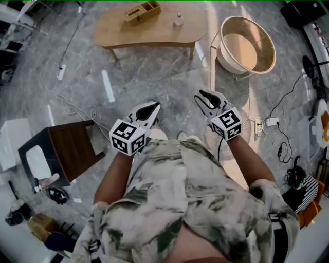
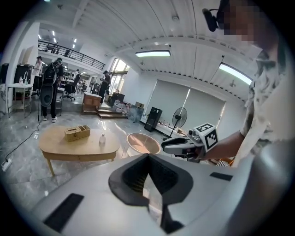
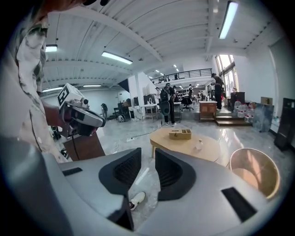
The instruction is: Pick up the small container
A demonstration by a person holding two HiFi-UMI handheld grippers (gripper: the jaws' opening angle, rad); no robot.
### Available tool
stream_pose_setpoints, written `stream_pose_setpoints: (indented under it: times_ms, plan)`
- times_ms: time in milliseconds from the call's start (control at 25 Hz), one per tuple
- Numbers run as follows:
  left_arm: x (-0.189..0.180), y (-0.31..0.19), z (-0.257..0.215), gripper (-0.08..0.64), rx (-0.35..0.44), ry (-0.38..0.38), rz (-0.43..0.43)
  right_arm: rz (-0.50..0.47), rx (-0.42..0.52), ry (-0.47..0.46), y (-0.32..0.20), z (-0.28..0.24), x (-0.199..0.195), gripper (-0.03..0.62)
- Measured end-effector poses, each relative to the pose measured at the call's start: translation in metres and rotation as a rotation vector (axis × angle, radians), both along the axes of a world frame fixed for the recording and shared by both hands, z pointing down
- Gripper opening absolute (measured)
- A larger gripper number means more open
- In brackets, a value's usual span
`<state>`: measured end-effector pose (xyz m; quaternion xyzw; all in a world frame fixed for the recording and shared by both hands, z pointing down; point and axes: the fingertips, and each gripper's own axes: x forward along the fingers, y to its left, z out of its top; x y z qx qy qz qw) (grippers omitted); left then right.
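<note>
Well, nothing is grabbed yet. Left claw (image 2: 147, 159) is pinched together at the tips and empty. Right claw (image 3: 148, 162) is part open with a clear gap between the pads, also empty. Small container (image 1: 178, 20) stands upright on the wooden worktop (image 1: 154, 31), well apart from both claws and near a wooden box (image 1: 141, 11). Risks: it looks light and narrow, so an off-centre approach could tip it or shove it away. The right claw's gap may also prove too tight and bump it.
</note>
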<state>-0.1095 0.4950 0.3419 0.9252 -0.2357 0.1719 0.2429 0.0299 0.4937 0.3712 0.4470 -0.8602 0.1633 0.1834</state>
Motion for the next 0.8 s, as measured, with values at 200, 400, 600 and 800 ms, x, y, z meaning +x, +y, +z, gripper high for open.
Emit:
stream_pose_setpoints:
  times_ms: [200,400,600,800]
  plan:
    - [-0.018,-0.077,0.009,0.021,-0.015,0.0,0.087,0.082,-0.016,0.014,-0.066,0.001,-0.026,0.114]
    - [-0.037,-0.144,0.005,0.021,0.002,0.0,0.176,0.153,-0.024,0.029,-0.132,0.0,-0.05,0.123]
    - [-0.071,-0.194,0.012,0.021,-0.009,0.014,0.213,0.199,-0.018,0.064,-0.194,0.007,-0.074,0.138]
    - [-0.098,-0.233,0.019,0.021,-0.026,0.024,0.198,0.247,-0.038,0.097,-0.24,0.014,-0.081,0.173]
